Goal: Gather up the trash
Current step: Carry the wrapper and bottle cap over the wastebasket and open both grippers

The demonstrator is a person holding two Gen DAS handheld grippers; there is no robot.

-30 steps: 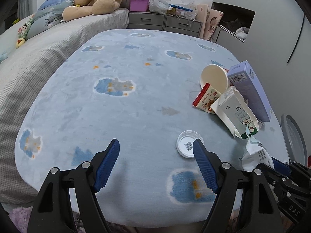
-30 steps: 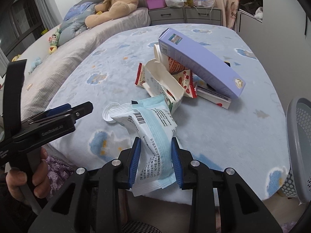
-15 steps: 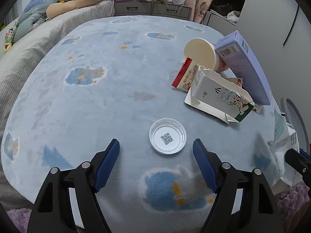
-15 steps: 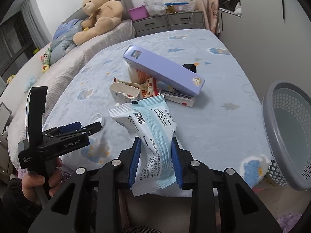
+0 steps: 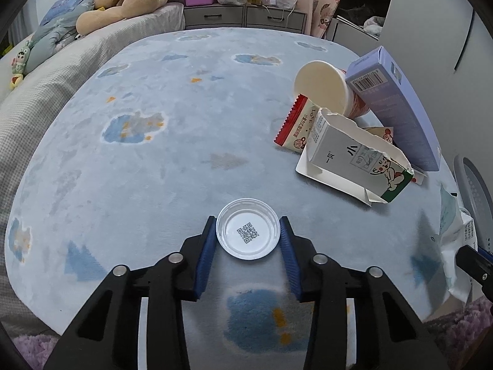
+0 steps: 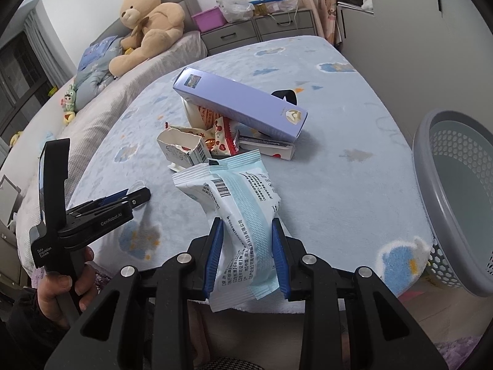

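My left gripper [image 5: 248, 231] is shut on a clear round plastic lid [image 5: 248, 233] with a QR code, which lies on the blue blanket. My right gripper [image 6: 246, 228] is shut on a white and light-blue wrapper [image 6: 238, 203] and holds it above the bed's near edge; the wrapper also shows in the left wrist view [image 5: 453, 240]. A trash pile lies further back: a torn milk carton [image 5: 354, 157], a paper cup [image 5: 323, 88], a purple box [image 5: 394, 108] and a red snack packet [image 5: 295, 128]. The left gripper also shows in the right wrist view [image 6: 135, 197].
A grey perforated basket [image 6: 456, 203] stands on the floor right of the bed. The blue blanket [image 5: 154, 154] covers the bed. A teddy bear [image 6: 148, 21] and small toys lie at the bed's head. Drawers [image 5: 240, 17] with bags stand at the back.
My left gripper moved forward to the lid and shut on it. My right gripper carried the wrapper rightward, bringing the basket more into view.
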